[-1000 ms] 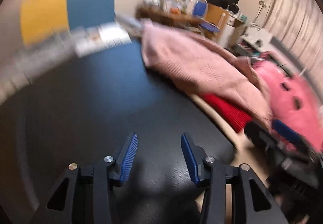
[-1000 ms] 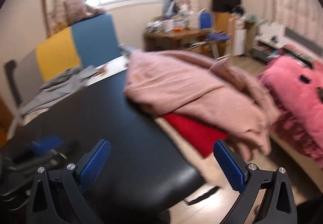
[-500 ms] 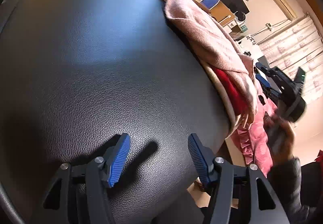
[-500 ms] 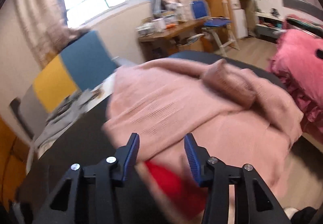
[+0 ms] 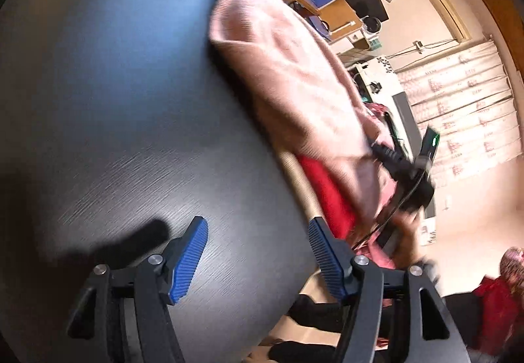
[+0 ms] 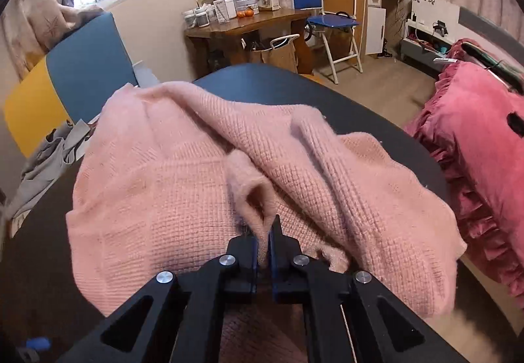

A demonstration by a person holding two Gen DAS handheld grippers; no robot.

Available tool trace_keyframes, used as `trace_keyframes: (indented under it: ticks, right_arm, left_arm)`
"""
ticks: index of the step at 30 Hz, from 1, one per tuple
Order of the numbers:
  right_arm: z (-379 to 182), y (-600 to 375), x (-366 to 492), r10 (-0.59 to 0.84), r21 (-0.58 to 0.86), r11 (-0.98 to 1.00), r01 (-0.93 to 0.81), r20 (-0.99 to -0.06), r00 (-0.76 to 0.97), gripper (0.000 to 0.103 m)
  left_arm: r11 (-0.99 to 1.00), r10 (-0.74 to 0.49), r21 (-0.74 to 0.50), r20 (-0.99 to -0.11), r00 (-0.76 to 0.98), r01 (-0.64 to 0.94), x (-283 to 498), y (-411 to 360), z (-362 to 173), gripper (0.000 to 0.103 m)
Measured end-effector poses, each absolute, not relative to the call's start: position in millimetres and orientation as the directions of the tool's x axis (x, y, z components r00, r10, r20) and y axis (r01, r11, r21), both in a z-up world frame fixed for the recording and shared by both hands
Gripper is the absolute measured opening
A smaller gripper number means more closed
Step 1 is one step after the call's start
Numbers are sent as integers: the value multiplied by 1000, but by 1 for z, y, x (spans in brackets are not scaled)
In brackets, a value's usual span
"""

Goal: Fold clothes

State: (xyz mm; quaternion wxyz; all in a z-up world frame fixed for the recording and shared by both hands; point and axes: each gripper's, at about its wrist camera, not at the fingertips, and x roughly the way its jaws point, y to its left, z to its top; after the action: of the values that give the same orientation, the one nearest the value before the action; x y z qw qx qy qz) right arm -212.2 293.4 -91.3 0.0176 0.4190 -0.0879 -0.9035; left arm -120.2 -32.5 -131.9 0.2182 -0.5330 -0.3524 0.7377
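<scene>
A pink knitted sweater (image 6: 183,186) lies bunched on the round black table (image 6: 271,81). My right gripper (image 6: 263,232) is shut on a raised fold of it near its front edge. In the left wrist view the same sweater (image 5: 294,78) runs along the table's right side, over a red cloth (image 5: 327,192). My left gripper (image 5: 258,248) hovers open above the bare black tabletop (image 5: 114,101), to the left of the sweater, with nothing between its fingers. The right gripper's body (image 5: 406,166) shows blurred at the sweater's near end.
A grey garment (image 6: 49,160) lies at the table's far left by a blue and yellow chair (image 6: 65,78). A pink ruffled bed (image 6: 475,147) stands to the right. A wooden desk (image 6: 249,19) and a blue folding chair (image 6: 327,22) sit beyond the table.
My right gripper has dropped onto the pink sweater and shut on a fold of it. My left gripper has stayed open and swung slightly over the black tabletop.
</scene>
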Motion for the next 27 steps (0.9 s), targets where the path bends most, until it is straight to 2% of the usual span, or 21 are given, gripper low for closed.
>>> trace_keyframes:
  ticks: [5,7,8,12,20,23,24,25,26,27]
  right_arm:
    - [-79,283,-159,-285,350,-935,53,-657,-698,6]
    - [-84,272,-137,-361,419,-903,89,-632,-685,6]
    - [-87,267,-127,-379,436,-895,98,-625,-682,6]
    - [-105,261,-113,-402,460,-881,107,-609,-684,6]
    - [-113,257,-93,-408,458,-880,124,-597,-690,6]
    - [-110,259,-91,-418,461,-877,135,-595,-686,9]
    - [-110,259,-90,-423,463,-876,138,-596,-682,10]
    - [-111,258,-90,-420,457,-879,138,-601,-681,10]
    - [-112,258,-89,-413,448,-884,137,-606,-680,10]
    - [-112,258,-88,-411,446,-885,136,-609,-678,10]
  left_arm:
    - [-561,771,-824,-557,-310,85,-171,-13,-124,75]
    - [-537,787,-839,-535,-305,85,-184,-2,-120,85]
    - [-534,792,-842,-531,-301,80,-190,6,-117,87]
    - [-548,799,-836,-533,-278,26,-209,41,-102,87]
    - [-636,760,-770,-614,-214,-52,-248,115,-90,84]
    - [-675,733,-733,-655,-184,-83,-255,137,-92,62]
    - [-698,713,-708,-675,-188,-107,-253,141,-92,45]
    - [-723,690,-678,-697,-196,-133,-250,145,-92,25]
    - [-746,665,-651,-719,-201,-141,-246,147,-92,18]
    - [-769,639,-623,-741,-206,-143,-242,149,-93,15]
